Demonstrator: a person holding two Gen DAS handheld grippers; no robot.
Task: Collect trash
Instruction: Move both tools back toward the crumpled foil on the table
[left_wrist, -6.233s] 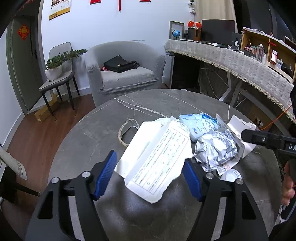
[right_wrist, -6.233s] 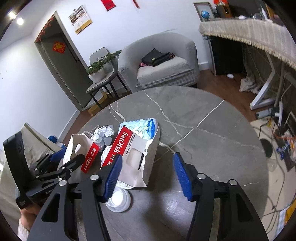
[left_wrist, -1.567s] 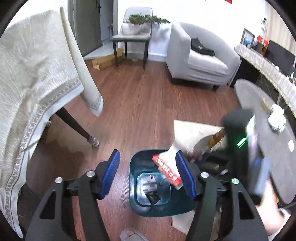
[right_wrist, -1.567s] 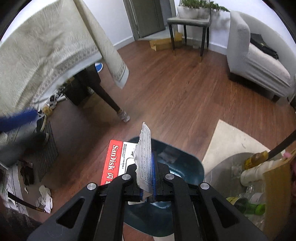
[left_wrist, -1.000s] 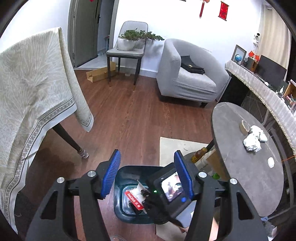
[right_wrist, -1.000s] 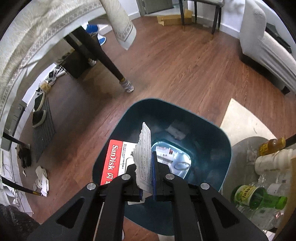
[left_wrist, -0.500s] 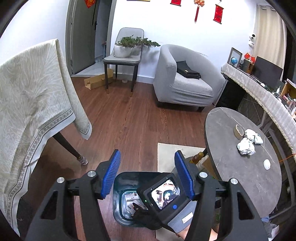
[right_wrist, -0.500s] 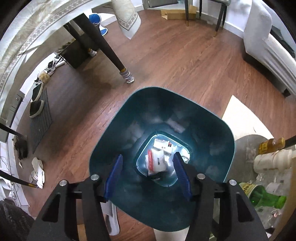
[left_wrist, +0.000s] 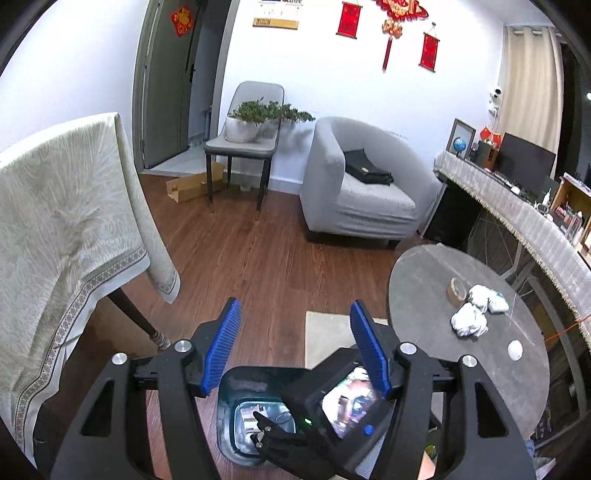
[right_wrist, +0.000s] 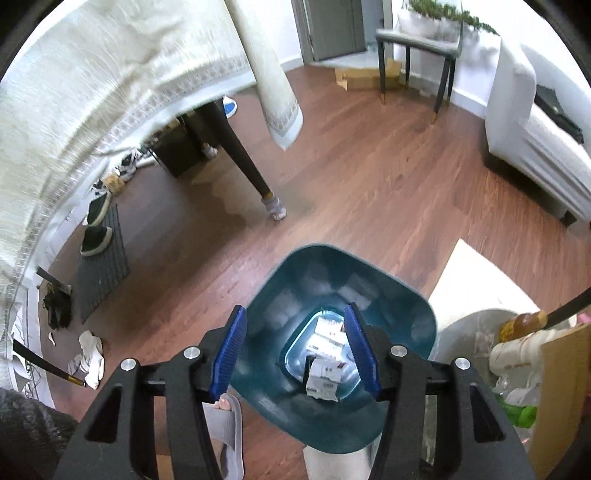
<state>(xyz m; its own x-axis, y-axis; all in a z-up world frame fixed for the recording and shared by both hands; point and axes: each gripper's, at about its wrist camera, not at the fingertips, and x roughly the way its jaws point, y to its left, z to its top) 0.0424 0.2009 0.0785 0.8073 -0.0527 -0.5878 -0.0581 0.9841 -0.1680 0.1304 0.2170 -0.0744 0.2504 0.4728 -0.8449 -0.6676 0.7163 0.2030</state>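
Left wrist view: left gripper (left_wrist: 295, 347) jaws just widened, nothing between them, above the dark teal plastic bin (left_wrist: 236, 384); the right gripper's black body (left_wrist: 332, 417) hides part of the bin. Crumpled white wrappers (left_wrist: 469, 321) lie on the round grey marble table (left_wrist: 424, 280), right of the bin. Right wrist view: right gripper (right_wrist: 295, 349) released, empty, over the bin (right_wrist: 406, 314); white torn packaging (right_wrist: 325, 369) lies on the bin's bottom; grey slipper (right_wrist: 229, 424) beside the bin.
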